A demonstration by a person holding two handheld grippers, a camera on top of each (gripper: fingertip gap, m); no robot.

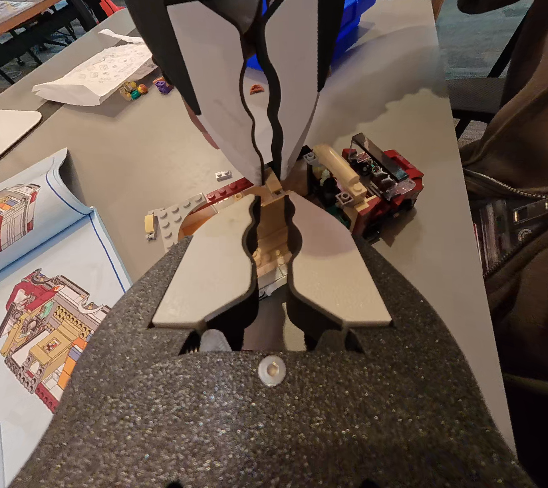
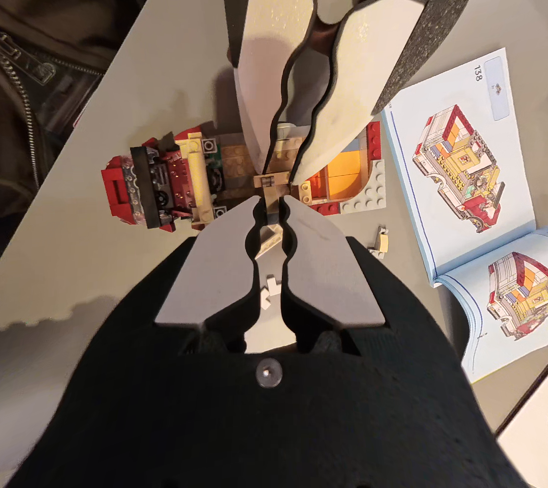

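Observation:
A brick-built dark red van (image 1: pixel 382 189) with tan seats and an open floor lies on the grey table (image 1: pixel 118 153). My left gripper (image 1: pixel 273 196) is shut on a tan brick panel (image 1: pixel 271 215) held over the van's floor. My right gripper (image 1: pixel 272 178) comes in from above, its tips closed on a small tan piece (image 1: pixel 274 183) at the panel's top end. In the right wrist view, my right gripper (image 2: pixel 270 199) pinches the tan stem (image 2: pixel 271 202). There the left gripper (image 2: pixel 278 175) clamps the tan cross bar (image 2: pixel 280 177) above the van (image 2: pixel 166 177).
An open instruction booklet (image 1: pixel 44 295) lies left of the van, also in the right wrist view (image 2: pixel 459 171). Loose small bricks (image 2: pixel 381 239) and white bits (image 2: pixel 271 287) lie on the table. A white paper bag (image 1: pixel 98 73), a blue bin (image 1: pixel 353 17) and a person's brown jacket (image 1: pixel 510 177) border the area. Less than 4 cm separates the two grippers' tips.

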